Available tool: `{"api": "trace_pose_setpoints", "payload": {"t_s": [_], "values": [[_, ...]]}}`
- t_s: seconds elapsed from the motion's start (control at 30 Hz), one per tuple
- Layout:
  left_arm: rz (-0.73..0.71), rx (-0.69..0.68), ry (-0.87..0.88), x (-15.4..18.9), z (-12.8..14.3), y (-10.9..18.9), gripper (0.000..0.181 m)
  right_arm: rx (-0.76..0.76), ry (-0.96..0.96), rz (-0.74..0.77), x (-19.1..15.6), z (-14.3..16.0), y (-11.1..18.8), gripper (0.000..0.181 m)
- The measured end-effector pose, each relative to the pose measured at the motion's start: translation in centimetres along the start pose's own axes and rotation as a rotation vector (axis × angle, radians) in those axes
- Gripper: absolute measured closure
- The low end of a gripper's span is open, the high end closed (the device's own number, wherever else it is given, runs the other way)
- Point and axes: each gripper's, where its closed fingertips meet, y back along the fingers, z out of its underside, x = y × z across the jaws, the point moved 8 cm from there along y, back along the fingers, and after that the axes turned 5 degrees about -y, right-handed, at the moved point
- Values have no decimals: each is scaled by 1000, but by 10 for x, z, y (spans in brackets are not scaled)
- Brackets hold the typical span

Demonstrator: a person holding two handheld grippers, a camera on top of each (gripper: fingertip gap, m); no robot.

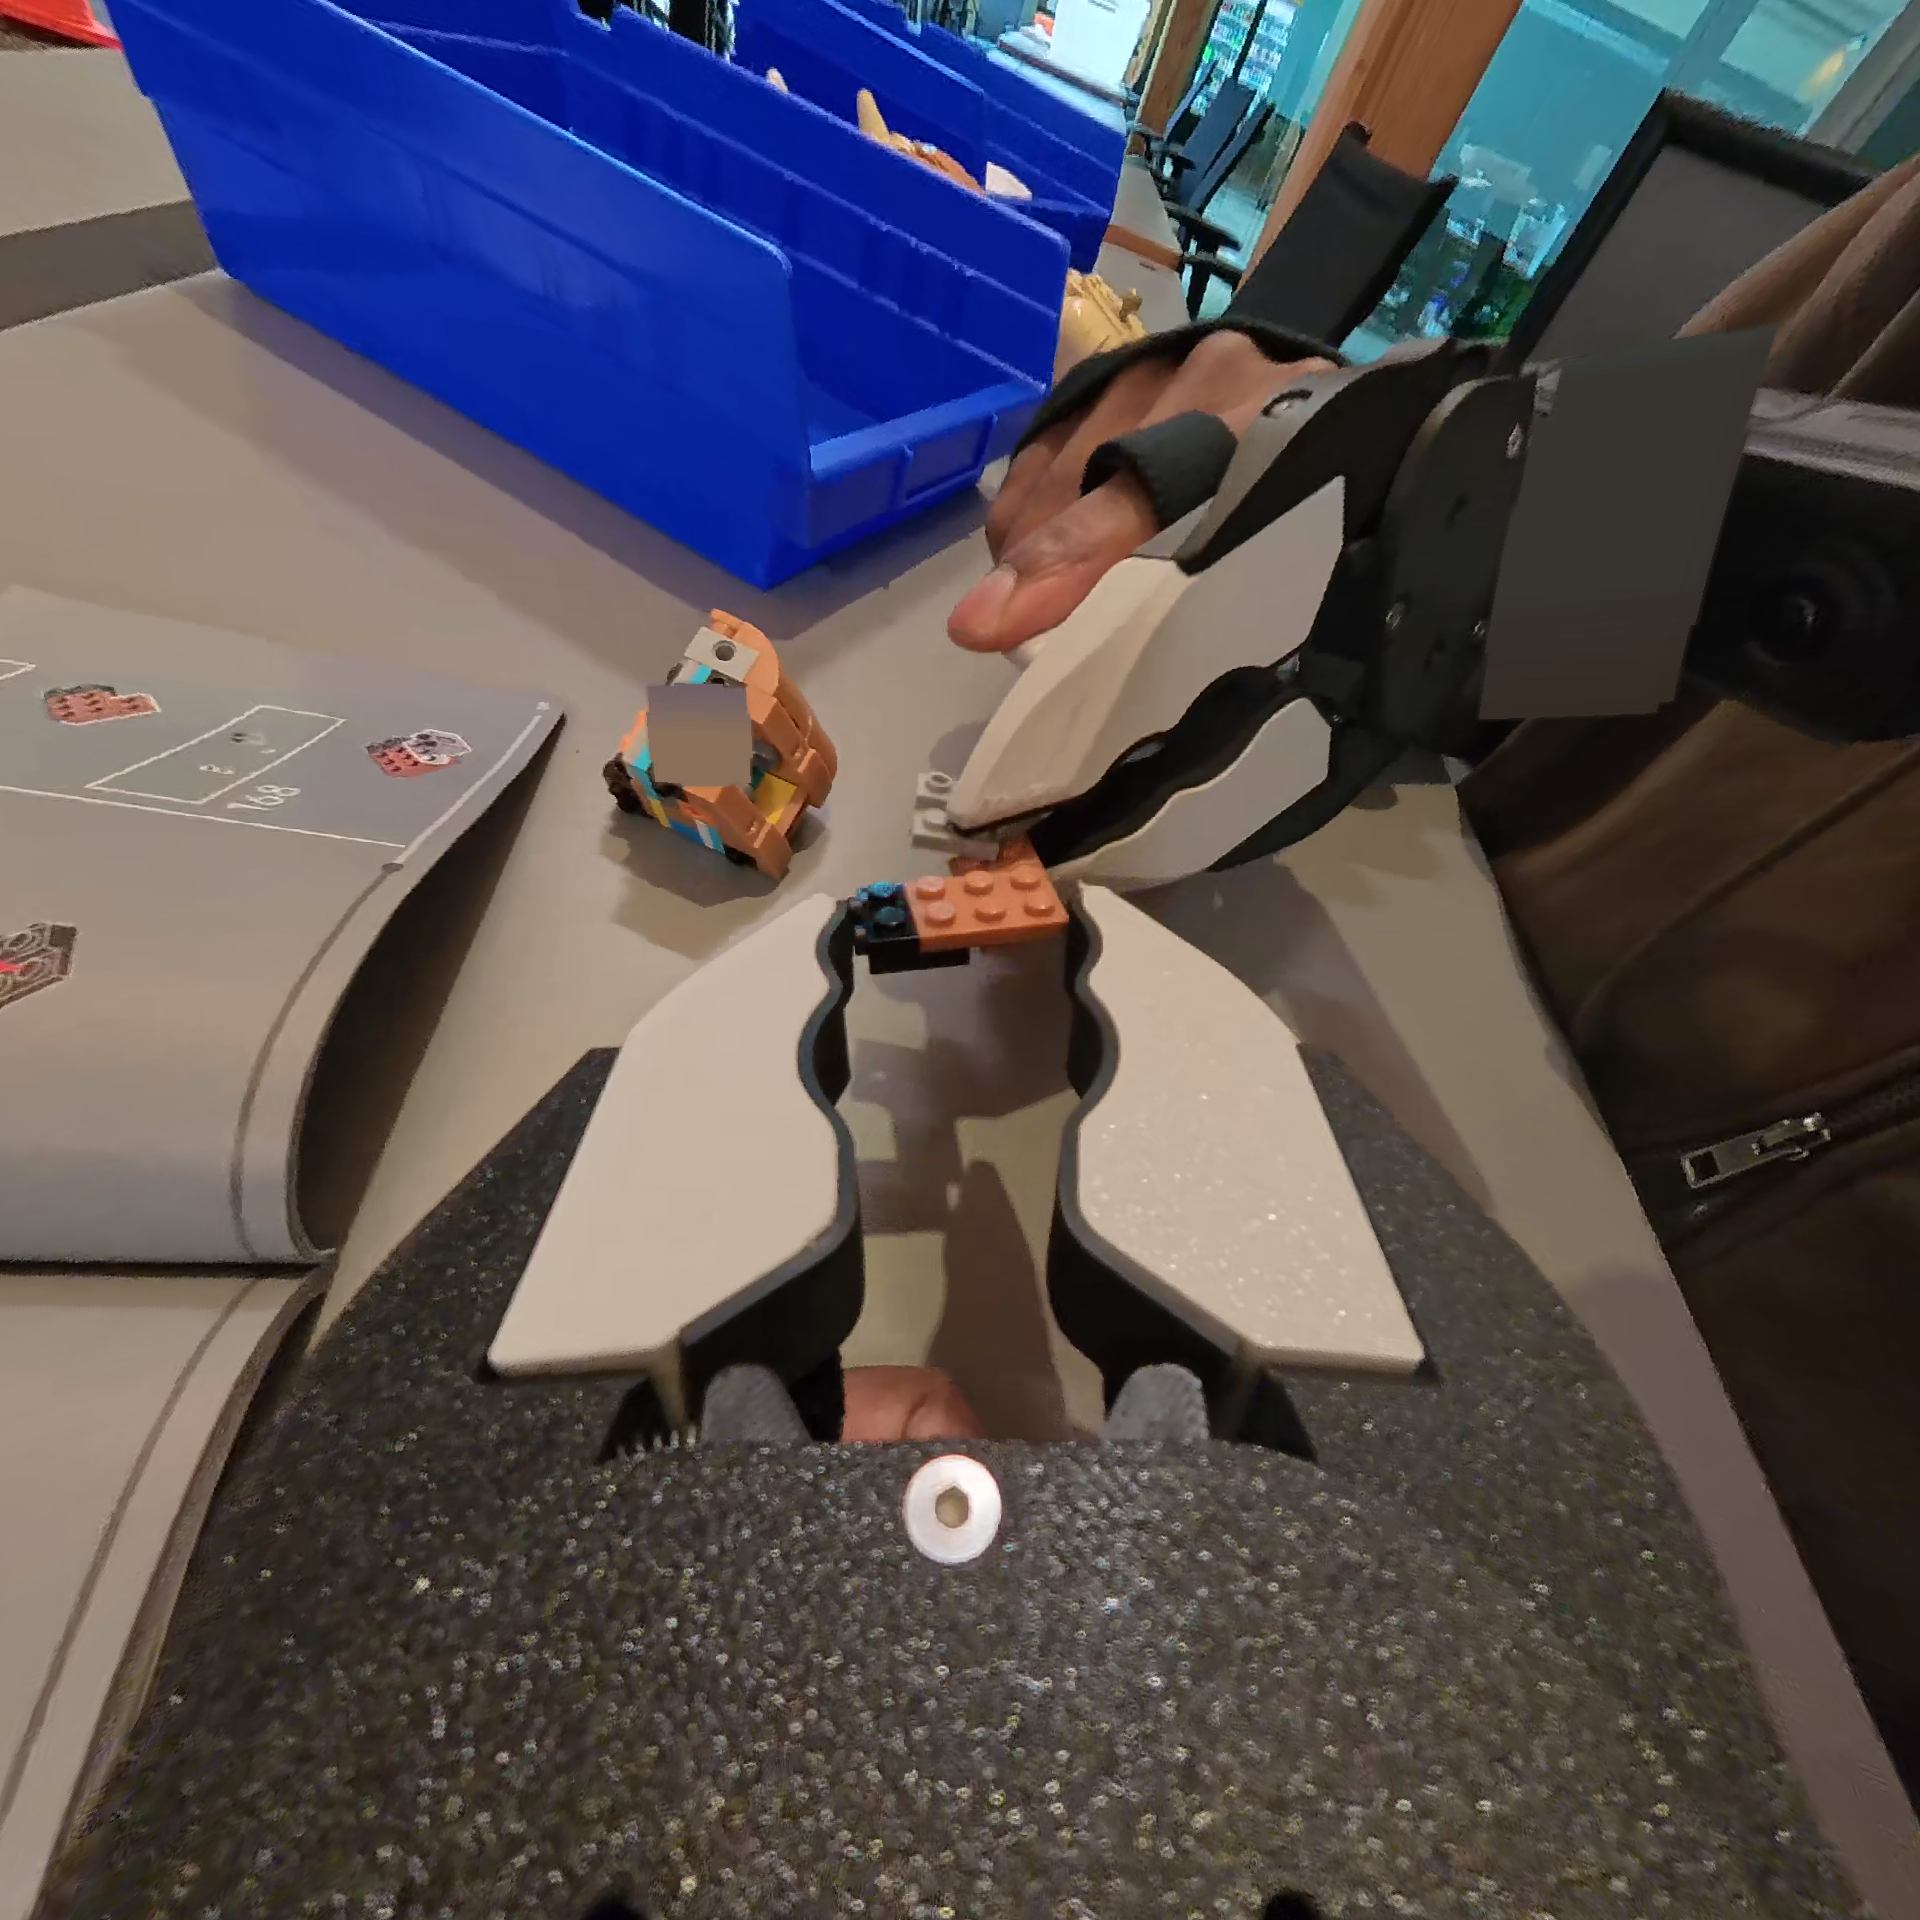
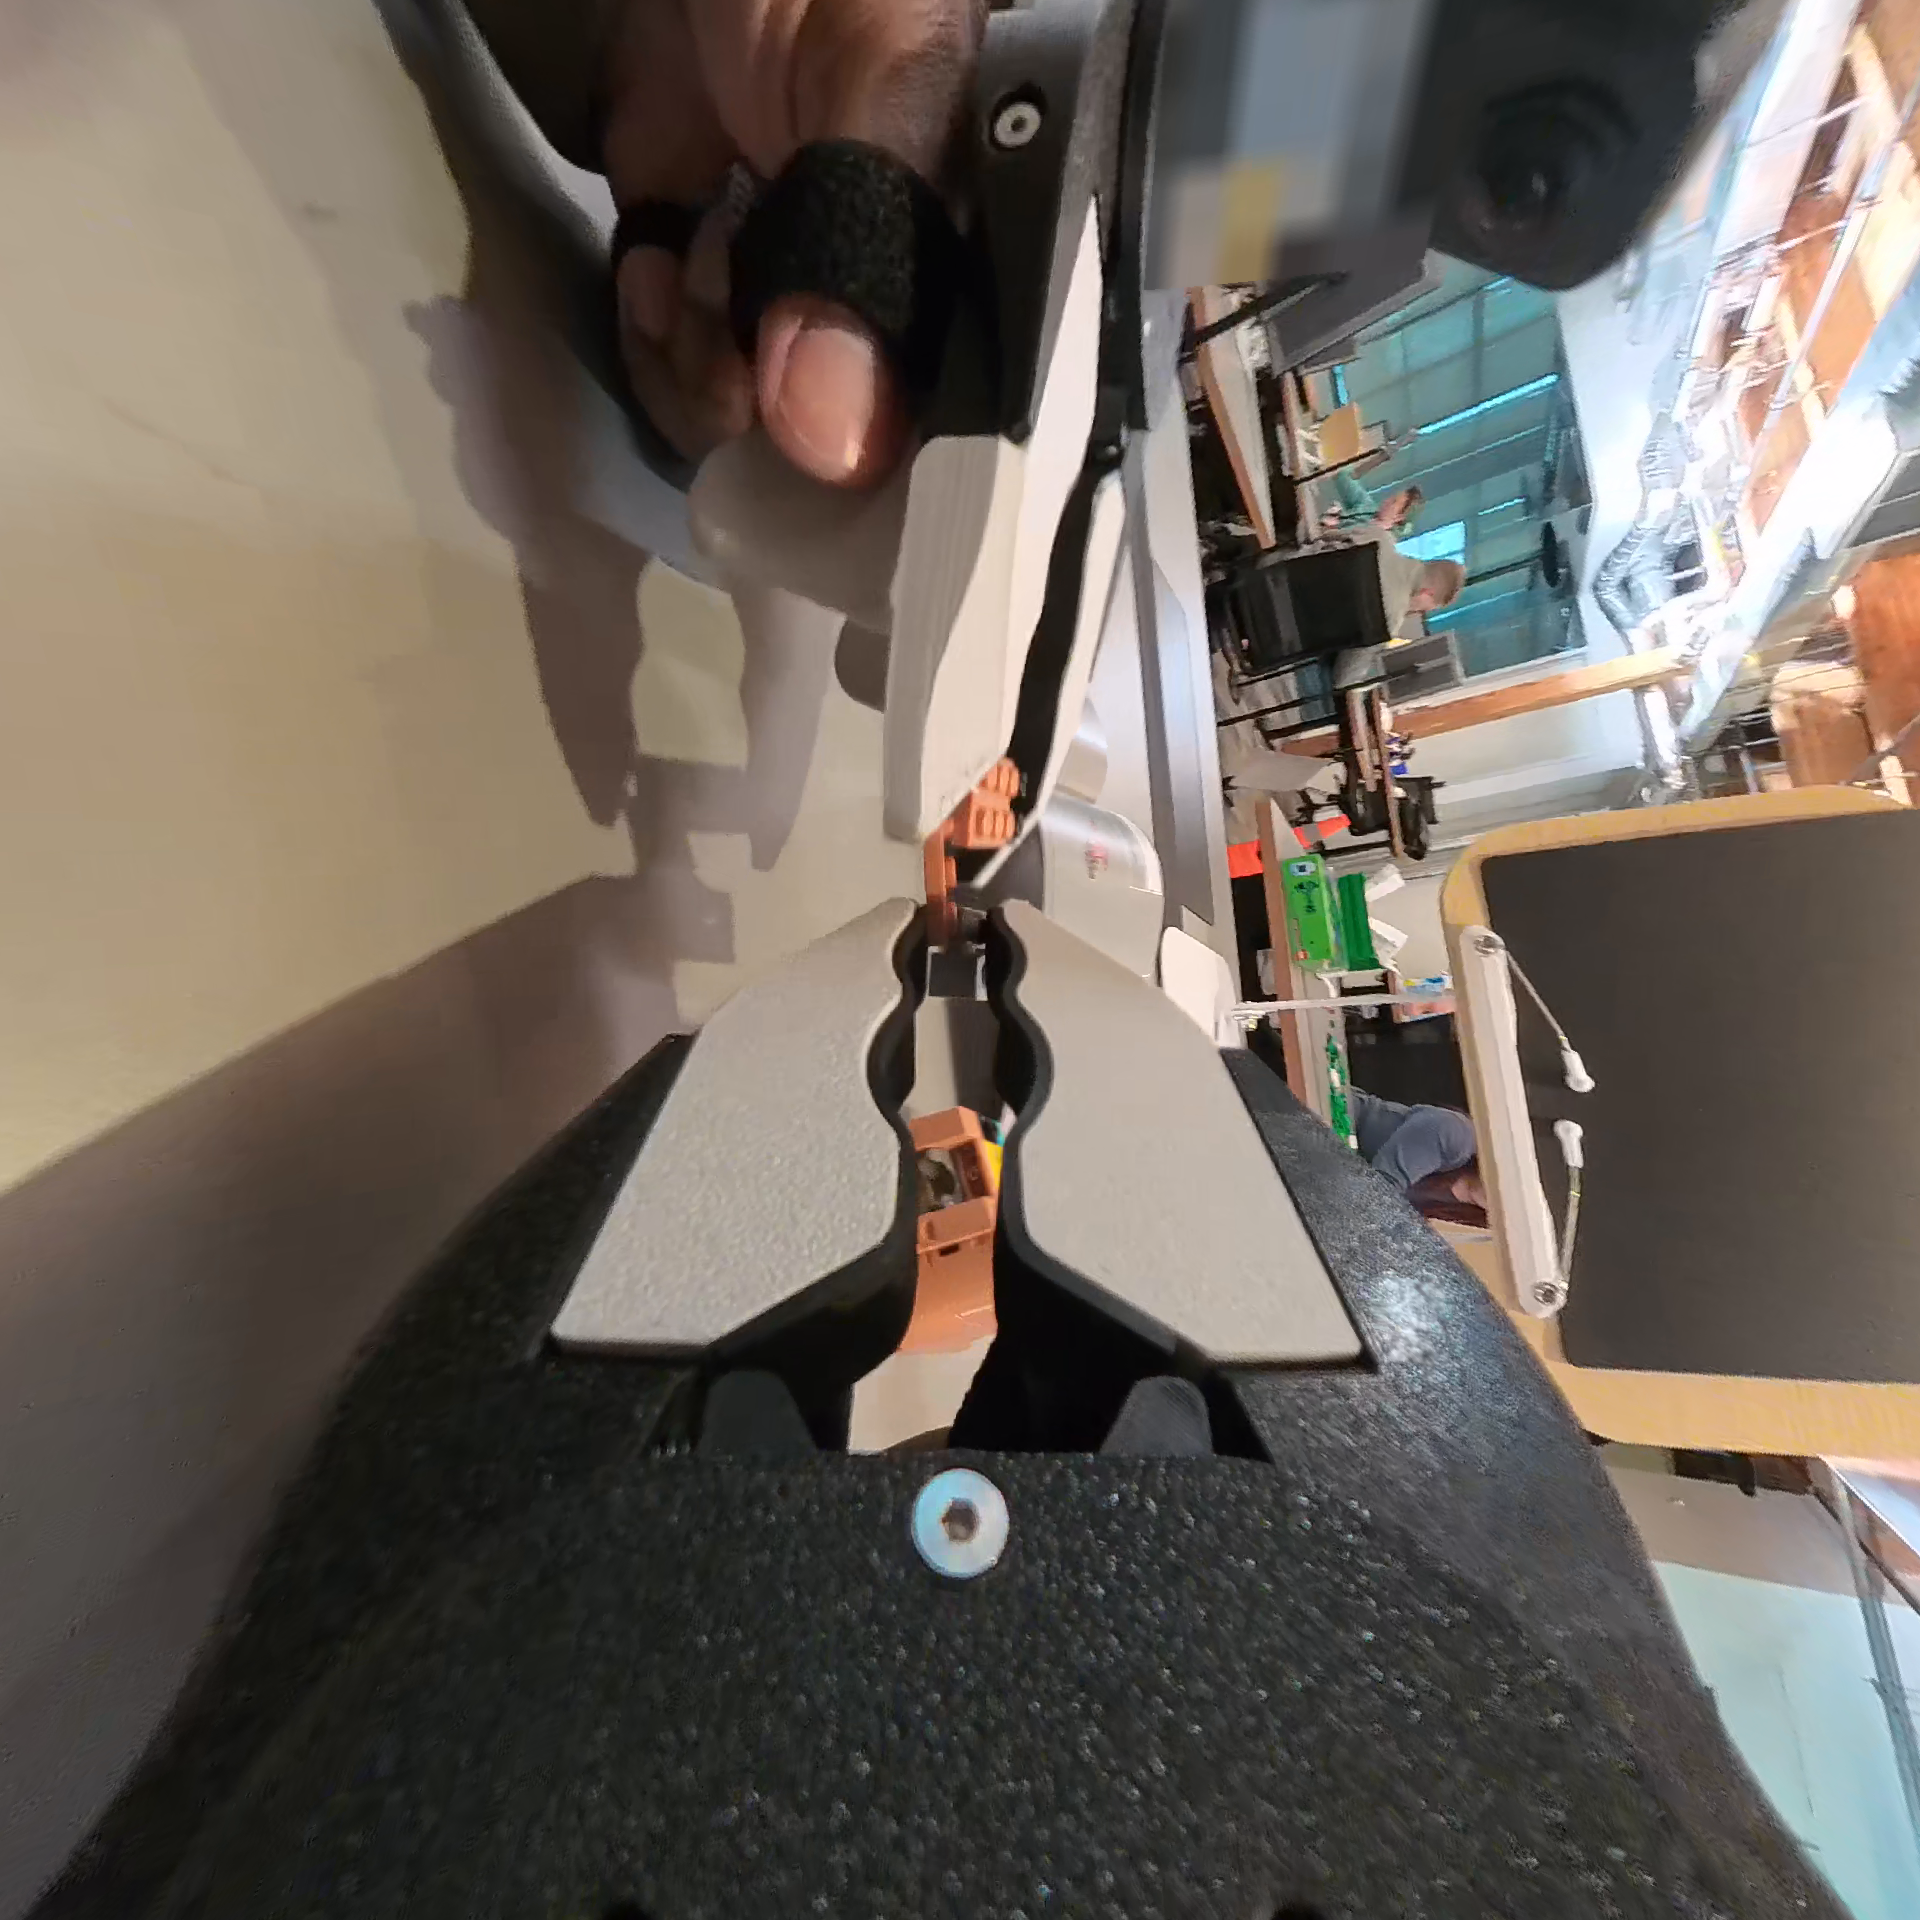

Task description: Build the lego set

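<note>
My left gripper (image 1: 961,920) holds the brown plate assembly (image 1: 982,909) between its fingertips just above the worktop (image 1: 312,499), near its right edge. My right gripper (image 1: 1003,831) pinches a small grey piece (image 1: 940,805) narrowly onto it. I fear the thin grip lets the assembly twist or drop if I push off-centre.

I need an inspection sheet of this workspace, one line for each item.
Surface: grey table.
Job's things: brown plate with black piece, held between left gripper tips; small grey piece at right gripper tips; part-built brown model on table; open instruction booklet.
Clutter: blue bins.
Grippers: left shut on plate; right closed on grey piece.
Cables: nothing seen.
Surroundings: chairs, desks, people behind.
</note>
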Motion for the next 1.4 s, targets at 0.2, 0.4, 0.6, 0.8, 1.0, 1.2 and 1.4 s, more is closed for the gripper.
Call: {"api": "trace_pose_setpoints", "payload": {"t_s": [0.2, 0.4, 0.6, 0.8, 1.0, 1.2, 1.4], "values": [[42, 91, 91, -2, -4, 2, 142, 20, 15, 75, 4, -2, 2, 171], [68, 120, 122, 0, -6, -1, 142, 36, 16, 119, 5, -7, 3, 171], [64, 131, 123, 1, -7, -2, 142, 37, 21, 141, 5, -7, 3, 171], [57, 124, 101, 2, -7, -2, 142, 46, 21, 140, 5, -8, 3, 171], [53, 101, 50, 5, -8, 1, 142, 59, 35, 143, 4, -9, 4, 171], [49, 66, 37, 6, -7, 0, 142, 58, 58, 131, 2, -10, 4, 171], [52, 22, 19, 7, -4, -2, 142, 74, 39, 125, 3, -11, 6, 169]]}}
